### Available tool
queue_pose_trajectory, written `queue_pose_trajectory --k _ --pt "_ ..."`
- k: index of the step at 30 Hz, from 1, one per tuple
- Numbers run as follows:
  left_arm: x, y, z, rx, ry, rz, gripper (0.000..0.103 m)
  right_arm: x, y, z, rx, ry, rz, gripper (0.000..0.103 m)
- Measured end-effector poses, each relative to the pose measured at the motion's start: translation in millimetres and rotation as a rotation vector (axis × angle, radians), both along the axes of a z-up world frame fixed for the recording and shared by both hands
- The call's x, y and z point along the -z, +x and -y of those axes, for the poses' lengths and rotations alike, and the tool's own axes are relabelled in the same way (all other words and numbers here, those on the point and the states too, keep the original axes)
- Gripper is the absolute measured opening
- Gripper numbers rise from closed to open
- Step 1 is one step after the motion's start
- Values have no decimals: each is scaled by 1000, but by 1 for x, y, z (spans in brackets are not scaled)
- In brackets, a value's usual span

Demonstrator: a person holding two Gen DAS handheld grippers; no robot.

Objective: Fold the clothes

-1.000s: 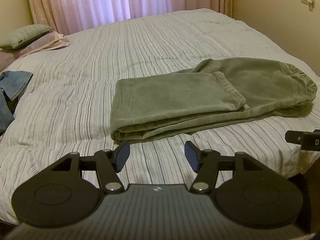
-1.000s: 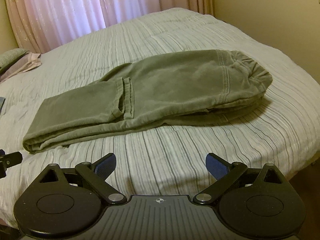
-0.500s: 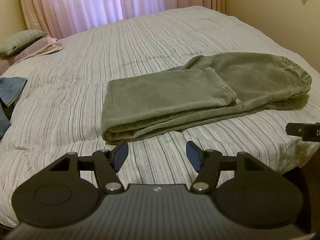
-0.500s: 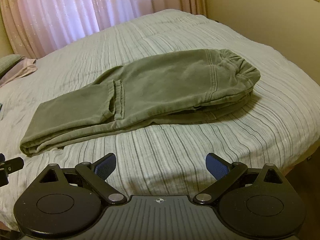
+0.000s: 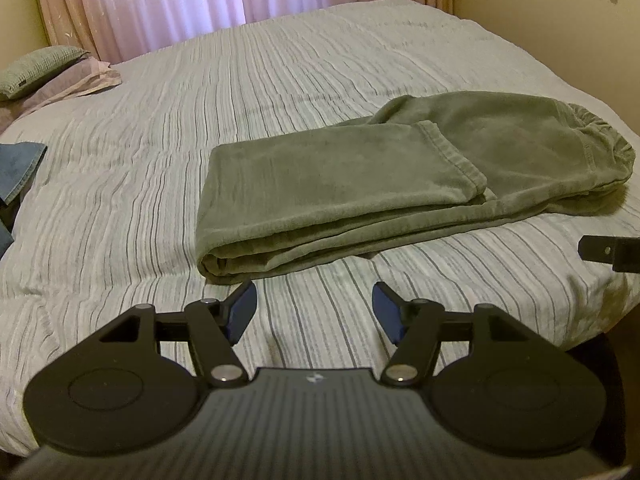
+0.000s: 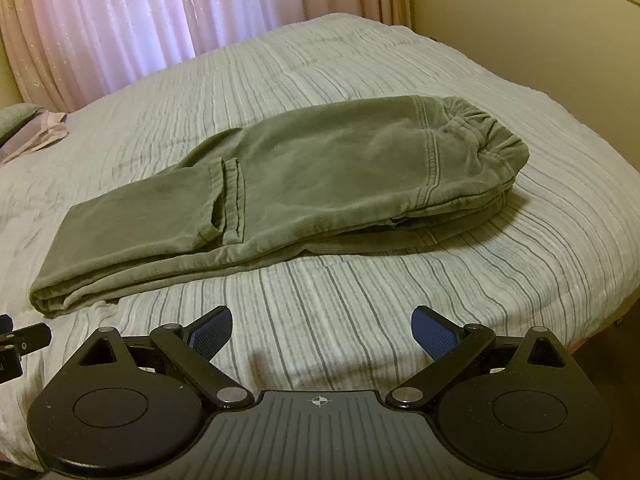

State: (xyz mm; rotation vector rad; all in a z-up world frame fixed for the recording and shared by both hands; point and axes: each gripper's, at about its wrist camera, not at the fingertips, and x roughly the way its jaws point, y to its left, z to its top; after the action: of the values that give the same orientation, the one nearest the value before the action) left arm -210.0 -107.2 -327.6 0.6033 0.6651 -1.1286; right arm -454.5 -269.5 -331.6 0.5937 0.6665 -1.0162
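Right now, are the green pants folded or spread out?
Folded. The green pants lie doubled on the bed, leg cuffs turned back over the upper part and layered edges stacked at one end.

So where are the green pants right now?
The green pants lie folded on the striped bedspread, just past both open grippers, waistband toward the right. The left gripper is nearest the folded end; neither touches them.
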Motion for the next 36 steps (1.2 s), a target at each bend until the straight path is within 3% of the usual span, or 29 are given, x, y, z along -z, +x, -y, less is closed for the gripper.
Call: queue_pose_trajectory --k 10,14,18,24,27,29,32,35,36 --pt "9 7 10 -13 24 -5 60 8 6 12 -4 16 -5 98" --pt "12 11 13 -12 26 -10 60 12 3 21 5 29 32 98" --pt "11 20 15 -16 5 -16 60 18 -33 48 76 86 268 98" --pt "6 37 27 -20 -41 -40 57 48 -125 97 377 167 741 98" --pt "4 44 35 -19 -64 -67 52 71 -154 119 482 231 911 98" --pt "3 47 39 -22 -77 -81 52 80 -161 128 519 261 947 98" --pt "1 50 43 -23 -94 -86 52 89 -163 139 548 285 949 82" --pt "3 54 44 -27 -99 -102 52 94 -160 147 546 282 959 81" --pt "4 56 45 -29 -99 -107 52 94 -158 150 544 275 956 74"
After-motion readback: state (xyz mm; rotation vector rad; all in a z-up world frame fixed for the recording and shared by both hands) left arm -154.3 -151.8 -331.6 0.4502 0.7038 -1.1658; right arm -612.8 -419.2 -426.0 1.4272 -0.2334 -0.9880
